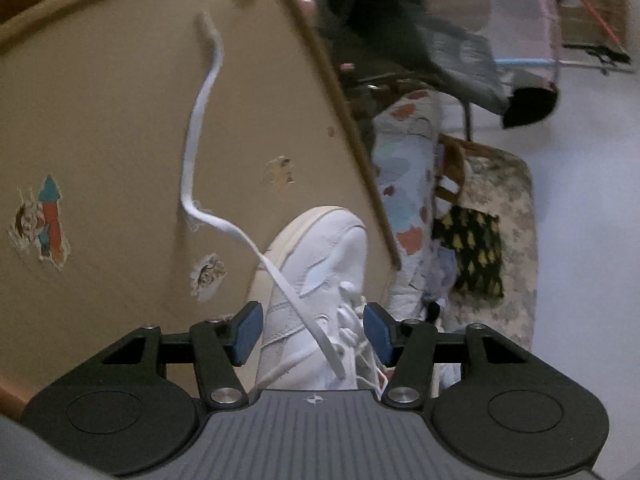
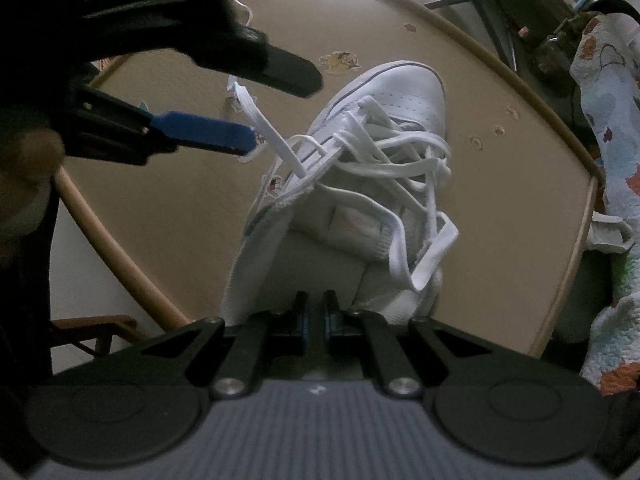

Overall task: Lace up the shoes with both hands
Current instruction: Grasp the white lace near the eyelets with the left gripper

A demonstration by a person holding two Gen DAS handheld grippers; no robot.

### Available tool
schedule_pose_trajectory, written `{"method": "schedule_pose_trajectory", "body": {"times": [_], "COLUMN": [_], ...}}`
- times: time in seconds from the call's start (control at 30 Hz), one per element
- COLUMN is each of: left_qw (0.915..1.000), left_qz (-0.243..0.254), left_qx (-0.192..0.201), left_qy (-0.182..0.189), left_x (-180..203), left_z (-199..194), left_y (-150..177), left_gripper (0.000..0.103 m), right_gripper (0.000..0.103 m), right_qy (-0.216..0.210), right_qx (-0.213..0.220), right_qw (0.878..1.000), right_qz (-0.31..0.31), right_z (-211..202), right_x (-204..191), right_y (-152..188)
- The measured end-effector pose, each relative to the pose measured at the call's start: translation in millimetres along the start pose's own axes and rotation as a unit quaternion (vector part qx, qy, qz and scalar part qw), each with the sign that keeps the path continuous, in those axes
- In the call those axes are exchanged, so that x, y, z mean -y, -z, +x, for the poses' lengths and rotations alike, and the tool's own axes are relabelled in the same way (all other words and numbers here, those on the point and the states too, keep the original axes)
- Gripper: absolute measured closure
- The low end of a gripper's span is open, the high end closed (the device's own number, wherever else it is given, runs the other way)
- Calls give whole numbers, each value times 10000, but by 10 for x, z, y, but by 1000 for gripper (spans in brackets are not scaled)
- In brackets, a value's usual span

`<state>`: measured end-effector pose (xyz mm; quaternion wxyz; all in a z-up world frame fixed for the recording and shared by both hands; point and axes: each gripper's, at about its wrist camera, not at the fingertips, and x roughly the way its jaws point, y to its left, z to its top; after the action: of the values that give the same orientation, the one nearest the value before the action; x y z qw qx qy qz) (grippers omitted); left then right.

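Note:
A white sneaker [image 1: 320, 248] lies on a tan table [image 1: 100, 100] near its edge. My left gripper [image 1: 313, 332] is open, its blue pads straddling the shoe's laced part. One flat white lace [image 1: 196, 128] runs from the eyelets far out across the tabletop. In the right wrist view the sneaker [image 2: 400, 92] shows loose, tangled lacing over the tongue, and the left gripper [image 2: 284, 110] hovers open around the free lace strand [image 2: 260, 120] without pinching it. My right gripper [image 2: 316, 320] is shut at the shoe's heel opening, with nothing visible between its pads.
The table has a wooden rim [image 1: 340, 92] and worn stickers [image 1: 44, 220]. Beyond the edge lie a patterned quilt [image 1: 404, 160], a floral rug [image 1: 508, 208] and a dark cloth on a rack [image 1: 400, 20]. The quilt [image 2: 612, 120] also shows on the right.

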<state>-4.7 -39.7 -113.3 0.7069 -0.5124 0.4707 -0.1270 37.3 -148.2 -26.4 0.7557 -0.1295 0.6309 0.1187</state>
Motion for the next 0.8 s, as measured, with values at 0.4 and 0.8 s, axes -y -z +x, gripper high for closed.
{"method": "schedule_pose_trajectory", "body": {"times": [0.4, 0.8], "left_qw": [10000, 9992], "left_qz": [84, 404], "left_qx": [-23, 23], "left_qy": [36, -54], "left_x": [97, -33], "left_z": [117, 75], "left_y": [-23, -139], "left_gripper": [93, 100], "right_gripper": [96, 96], "right_qy": [8, -11], "right_qx": [-39, 16], "right_qw": [10000, 10000], "right_qz": [-49, 21], "right_z": [-37, -61], "right_x": [-84, -161], "right_y": [-23, -1]}}
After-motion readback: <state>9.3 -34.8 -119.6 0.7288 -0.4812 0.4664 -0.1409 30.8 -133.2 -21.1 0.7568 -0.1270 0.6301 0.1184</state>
